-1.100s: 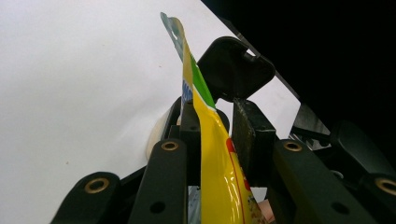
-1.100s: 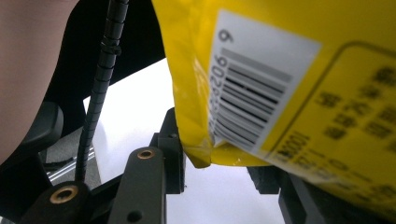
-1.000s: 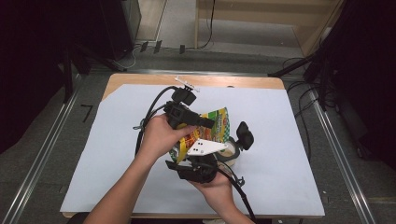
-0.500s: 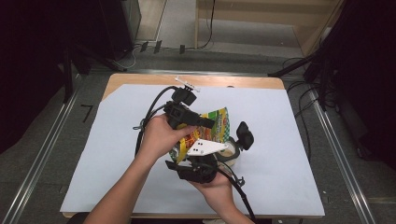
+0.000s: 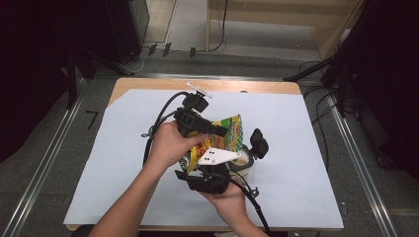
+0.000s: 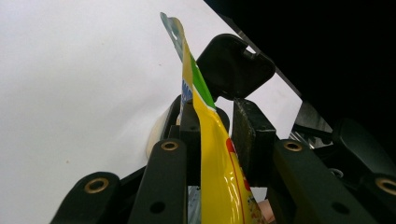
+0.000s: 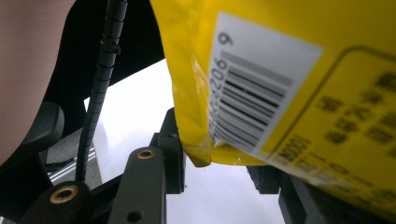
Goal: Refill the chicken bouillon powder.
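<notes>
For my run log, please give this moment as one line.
left gripper: shut on yellow foil snack pouch | right gripper: pouch between fingers, grip unclear | surface: white table sheet

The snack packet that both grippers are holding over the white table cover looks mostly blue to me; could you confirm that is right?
Not quite: the snack packet is mostly yellow, with some green and red print, not blue. The right gripper view shows its yellow back with a white barcode label. The rest stands: both grippers hold it over the white table cover.

Wooden table (image 5: pixel 148 86) under a white sheet (image 5: pixel 306 163), grey floor (image 5: pixel 39 148), metal rails (image 5: pixel 356 158), dark surroundings
</notes>
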A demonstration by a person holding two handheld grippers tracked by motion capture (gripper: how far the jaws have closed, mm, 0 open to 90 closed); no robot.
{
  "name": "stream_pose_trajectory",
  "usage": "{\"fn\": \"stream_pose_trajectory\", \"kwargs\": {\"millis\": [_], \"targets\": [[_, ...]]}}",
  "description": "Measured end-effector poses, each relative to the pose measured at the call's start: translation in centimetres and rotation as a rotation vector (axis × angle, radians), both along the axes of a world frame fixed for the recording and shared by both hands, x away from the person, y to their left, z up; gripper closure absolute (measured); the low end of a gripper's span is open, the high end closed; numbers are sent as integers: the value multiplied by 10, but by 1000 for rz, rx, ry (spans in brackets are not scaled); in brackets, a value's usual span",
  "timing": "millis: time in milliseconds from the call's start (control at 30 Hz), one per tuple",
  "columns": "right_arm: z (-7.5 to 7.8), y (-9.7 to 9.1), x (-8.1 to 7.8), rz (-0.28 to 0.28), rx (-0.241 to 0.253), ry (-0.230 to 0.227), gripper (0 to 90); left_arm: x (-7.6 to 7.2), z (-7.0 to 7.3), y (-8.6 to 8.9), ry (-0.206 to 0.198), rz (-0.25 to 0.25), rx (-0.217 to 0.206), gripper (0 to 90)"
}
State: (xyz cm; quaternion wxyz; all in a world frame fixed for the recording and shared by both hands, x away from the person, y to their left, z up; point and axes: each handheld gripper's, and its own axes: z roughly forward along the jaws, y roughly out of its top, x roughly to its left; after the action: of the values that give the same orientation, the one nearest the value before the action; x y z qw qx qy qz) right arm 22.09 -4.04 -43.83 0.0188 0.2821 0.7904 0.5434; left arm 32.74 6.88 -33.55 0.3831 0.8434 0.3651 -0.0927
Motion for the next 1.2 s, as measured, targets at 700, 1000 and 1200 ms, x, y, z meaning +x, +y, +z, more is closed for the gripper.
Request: {"fn": "stream_pose_trajectory", "kwargs": {"millis": [700,1000,1200], "targets": [[-2,0,-2,-9,6,7,646,-1,-2,-3,0,-6,4,757],[-2,0,-2,-10,6,10,647,-1,-3,-3,1,-7,5,758],[-3,0,-2,-10,3,13,648,-1,-3,-3,1,-10,9,759]]}}
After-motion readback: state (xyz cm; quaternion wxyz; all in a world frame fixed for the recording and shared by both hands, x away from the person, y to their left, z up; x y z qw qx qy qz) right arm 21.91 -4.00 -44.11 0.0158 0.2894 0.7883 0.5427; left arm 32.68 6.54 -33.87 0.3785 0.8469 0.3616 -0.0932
